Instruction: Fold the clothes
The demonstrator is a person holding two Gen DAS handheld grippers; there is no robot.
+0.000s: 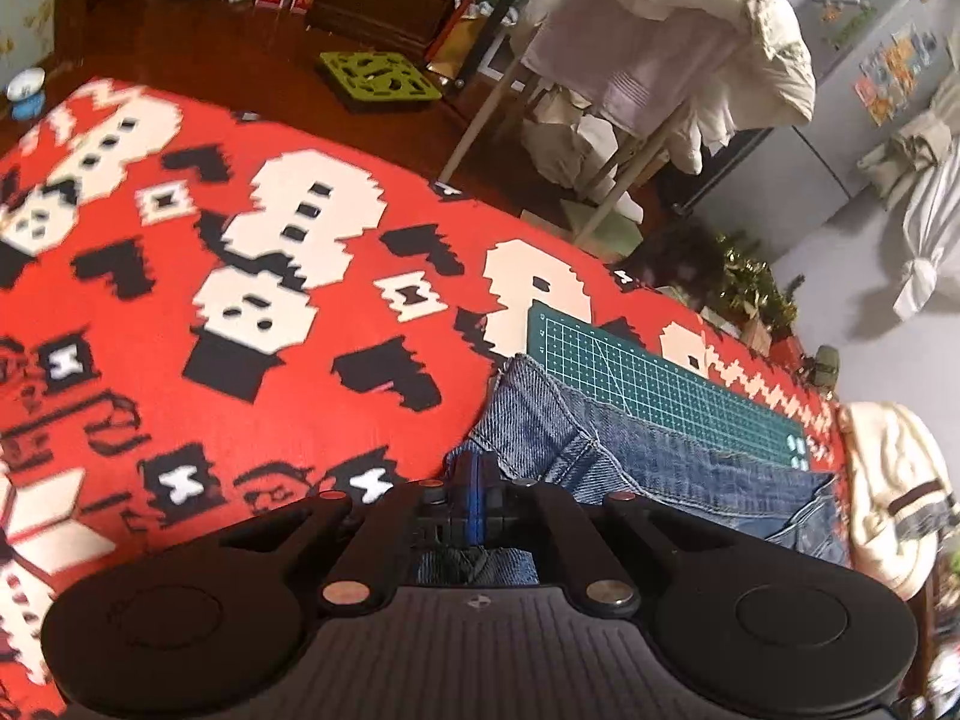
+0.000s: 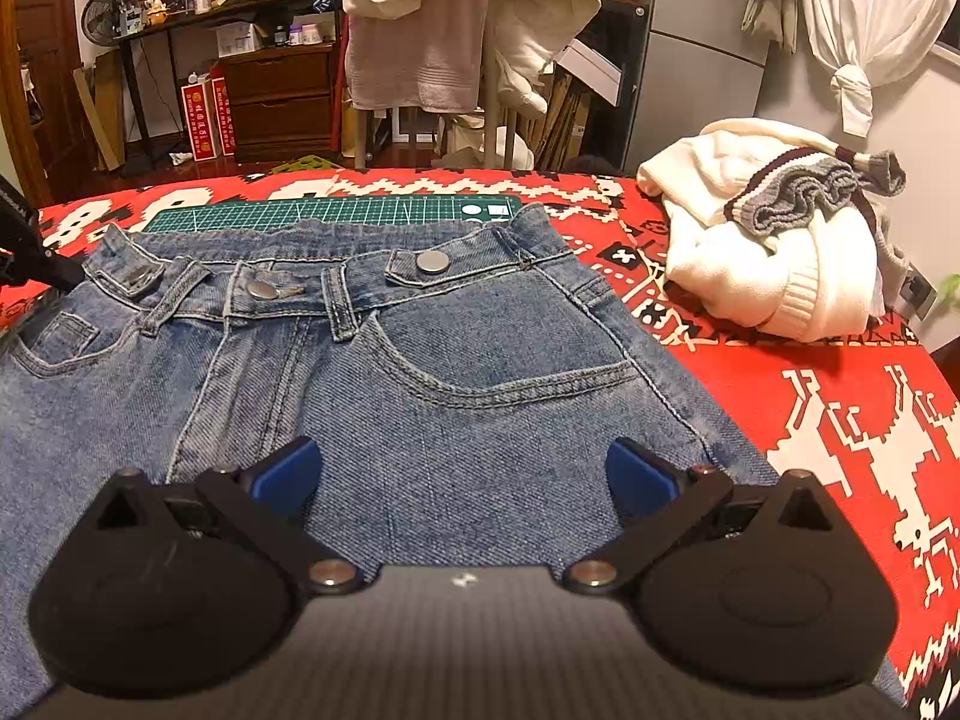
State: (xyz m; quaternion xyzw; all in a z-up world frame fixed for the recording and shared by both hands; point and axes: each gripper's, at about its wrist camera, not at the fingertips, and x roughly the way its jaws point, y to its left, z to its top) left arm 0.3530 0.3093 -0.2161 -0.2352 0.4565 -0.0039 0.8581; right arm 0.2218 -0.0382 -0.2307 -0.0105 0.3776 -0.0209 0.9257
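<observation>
Biggest thing here is the red blanket with the white and black pixel pattern, spread over a surface that it hides completely. On it lie the blue jeans, front side up, waistband at the far edge and overlapping a green cutting mat tucked under it. Off to the right, near the jeans but not touching, sits a rumpled cream sweater with striped grey cuffs. The left tongs are squeezed together, blue pads meeting on the edge of the denim at the waistband's left corner. The right tongs are spread wide over the jeans' hip just below the front pocket, holding nothing.
</observation>
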